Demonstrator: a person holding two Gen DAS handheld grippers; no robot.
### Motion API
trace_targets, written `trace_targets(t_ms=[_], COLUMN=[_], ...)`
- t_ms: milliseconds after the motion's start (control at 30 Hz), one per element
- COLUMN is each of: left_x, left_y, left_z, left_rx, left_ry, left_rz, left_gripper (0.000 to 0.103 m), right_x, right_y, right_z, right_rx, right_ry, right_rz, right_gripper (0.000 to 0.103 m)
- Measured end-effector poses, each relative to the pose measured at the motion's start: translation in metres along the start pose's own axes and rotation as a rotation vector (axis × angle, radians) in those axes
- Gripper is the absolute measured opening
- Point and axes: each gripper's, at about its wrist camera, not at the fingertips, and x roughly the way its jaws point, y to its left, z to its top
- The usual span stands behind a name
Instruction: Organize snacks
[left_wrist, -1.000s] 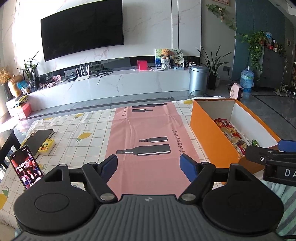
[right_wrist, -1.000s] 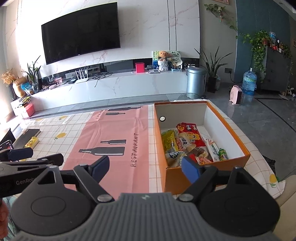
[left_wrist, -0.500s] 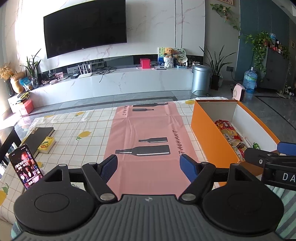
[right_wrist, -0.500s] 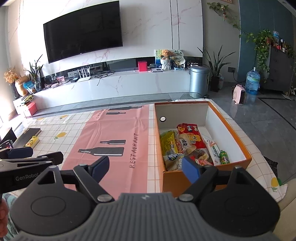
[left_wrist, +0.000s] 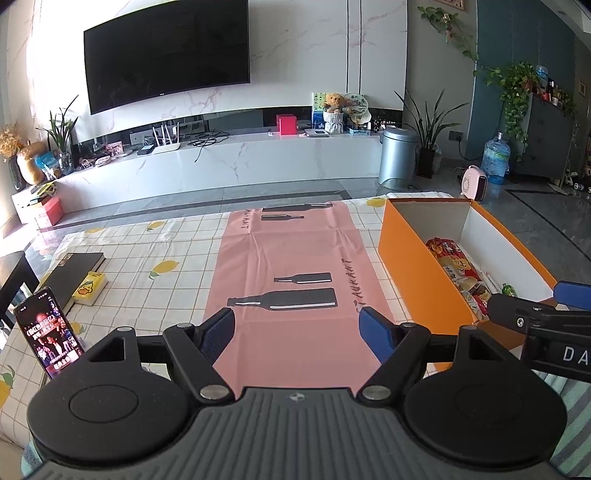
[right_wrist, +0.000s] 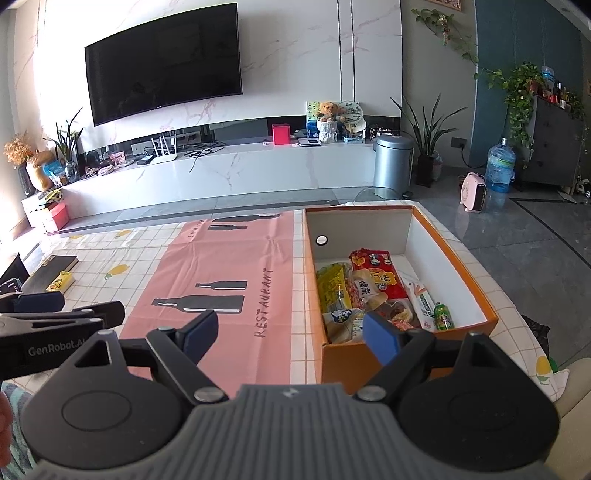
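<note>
Moved: nothing; both grippers stay in place.
Table: pink mat (left_wrist: 291, 266), orange box (right_wrist: 399, 354) with snacks (right_wrist: 373, 284).
Left gripper (left_wrist: 297, 328): wide, empty.
Right gripper (right_wrist: 291, 330): wide, empty.

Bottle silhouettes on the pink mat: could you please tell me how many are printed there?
4. On the pink mat: a large bottle nearest, a small one just beyond it, and at the far end another small one and large one. None looks hidden.

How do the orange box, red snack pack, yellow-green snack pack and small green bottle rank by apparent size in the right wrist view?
1. orange box
2. red snack pack
3. yellow-green snack pack, close to the red one and partly covered, so that order is unsure
4. small green bottle
</note>
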Motion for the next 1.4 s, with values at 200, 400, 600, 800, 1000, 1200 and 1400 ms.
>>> trace_targets(t_ms=[200, 400, 600, 800, 1000, 1200, 1400], left_x=[0.001, 0.001, 0.005, 0.008, 0.008, 0.006, 0.003], left_y=[-0.002, -0.003, -0.004, -0.009, -0.01, -0.008, -0.011], left_z=[0.001, 0.002, 0.005, 0.008, 0.008, 0.009, 0.01], left_rx=[0.0, 0.003, 0.002, 0.023, 0.026, 0.024, 0.025], left_ry=[0.007, 0.007, 0.012, 0.013, 0.007, -0.001, -0.013], left_rz=[-0.002, 0.002, -0.002, -0.009, -0.018, -0.018, -0.017], left_gripper=[0.09, 0.09, 0.09, 0.09, 0.09, 0.09, 0.09], right_x=[0.001, 0.003, 0.002, -0.001, -0.001, 0.0, -0.001], right_y=[-0.001, -0.003, -0.001, -0.004, -0.006, -0.005, -0.004], right_z=[0.003, 0.004, 0.003, 0.004, 0.004, 0.005, 0.005], right_rx=[-0.007, -0.006, -0.014, -0.002, 0.001, -0.007, -0.013], right_ry=[0.0, 0.001, 0.003, -0.002, -0.003, -0.003, -0.004], right_rz=[0.002, 0.006, 0.002, -0.014, -0.025, -0.018, -0.008], right_gripper=[0.083, 0.083, 0.083, 0.083, 0.084, 0.084, 0.084])
